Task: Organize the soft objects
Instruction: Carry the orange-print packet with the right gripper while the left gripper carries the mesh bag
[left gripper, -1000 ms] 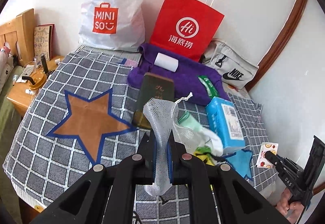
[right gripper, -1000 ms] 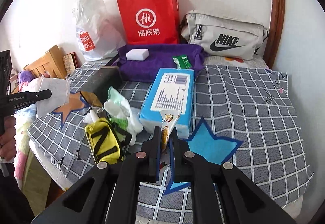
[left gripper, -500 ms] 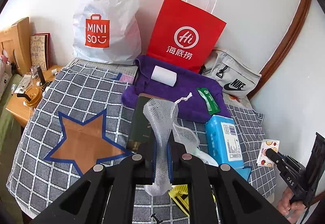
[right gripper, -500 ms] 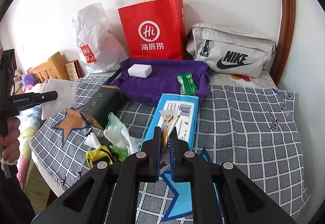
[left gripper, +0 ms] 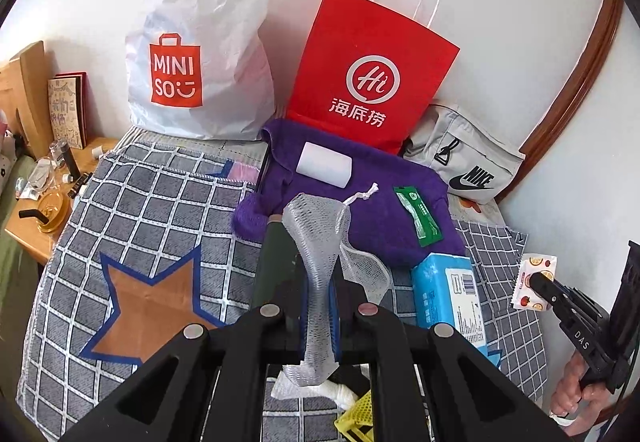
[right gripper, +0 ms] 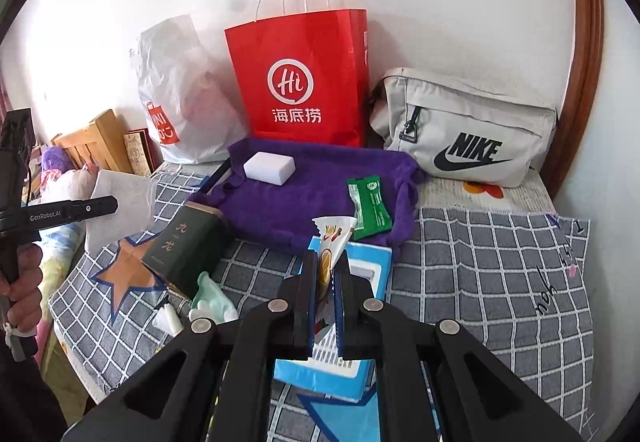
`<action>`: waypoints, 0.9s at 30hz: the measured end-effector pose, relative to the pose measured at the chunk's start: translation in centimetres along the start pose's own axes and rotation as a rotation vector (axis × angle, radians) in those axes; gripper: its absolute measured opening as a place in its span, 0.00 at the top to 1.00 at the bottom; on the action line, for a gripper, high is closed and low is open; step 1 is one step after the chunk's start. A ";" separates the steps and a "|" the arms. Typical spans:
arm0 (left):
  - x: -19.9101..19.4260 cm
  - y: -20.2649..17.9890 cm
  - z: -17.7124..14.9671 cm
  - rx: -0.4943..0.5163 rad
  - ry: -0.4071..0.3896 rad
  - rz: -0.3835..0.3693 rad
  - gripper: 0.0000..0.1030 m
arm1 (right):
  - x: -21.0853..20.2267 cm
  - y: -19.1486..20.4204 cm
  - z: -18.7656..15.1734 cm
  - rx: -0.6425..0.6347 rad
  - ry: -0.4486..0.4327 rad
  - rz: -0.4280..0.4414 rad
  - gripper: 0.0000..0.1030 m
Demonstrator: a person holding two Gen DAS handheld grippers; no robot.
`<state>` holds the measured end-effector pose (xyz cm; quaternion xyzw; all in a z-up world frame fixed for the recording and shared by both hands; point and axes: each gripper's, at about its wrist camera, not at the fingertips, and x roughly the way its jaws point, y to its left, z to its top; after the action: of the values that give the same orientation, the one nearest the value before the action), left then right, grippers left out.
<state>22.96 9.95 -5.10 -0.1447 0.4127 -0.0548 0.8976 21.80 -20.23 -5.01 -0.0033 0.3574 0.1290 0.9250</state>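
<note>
Pinching hard on both sides: the left gripper (left gripper: 320, 306) is clamped on a white mesh pouch (left gripper: 316, 242), lifted clear of the bed, and the right gripper (right gripper: 325, 302) is clenched on a small fruit-print packet (right gripper: 332, 238), likely both bound for the purple towel (right gripper: 304, 193). Below lie a blue tissue pack (right gripper: 360, 270) and a dark green tin (right gripper: 188, 246), the tin standing in the left's path; beyond, a white block (right gripper: 269, 167) and green sachet (right gripper: 368, 205) already sit on the towel; a red paper bag (right gripper: 300, 81) stands against the wall.

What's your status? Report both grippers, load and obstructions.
Left gripper shut on white mesh pouch. Right gripper shut on fruit-print sachet. Both held above bed. Purple towel ahead, already carrying white block and green packet.
</note>
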 end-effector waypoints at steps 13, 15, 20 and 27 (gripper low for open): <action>4.5 -0.1 2.8 0.022 0.044 0.007 0.92 | 5.3 -0.9 3.0 -0.006 0.028 0.005 0.93; 5.1 -0.1 3.1 0.024 0.051 0.003 0.92 | 6.4 -1.2 3.4 -0.003 0.037 0.007 0.93; 7.2 -0.3 4.2 0.032 0.077 -0.012 0.92 | 8.9 -1.7 4.5 -0.004 0.054 0.015 0.93; 10.9 -1.0 5.8 0.054 0.115 -0.019 0.92 | 12.9 -2.3 5.9 -0.015 0.086 0.031 0.93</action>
<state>34.53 7.84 -9.13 -0.1211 0.4606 -0.0827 0.8754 35.46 -18.86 -9.34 -0.0101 0.3959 0.1457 0.9066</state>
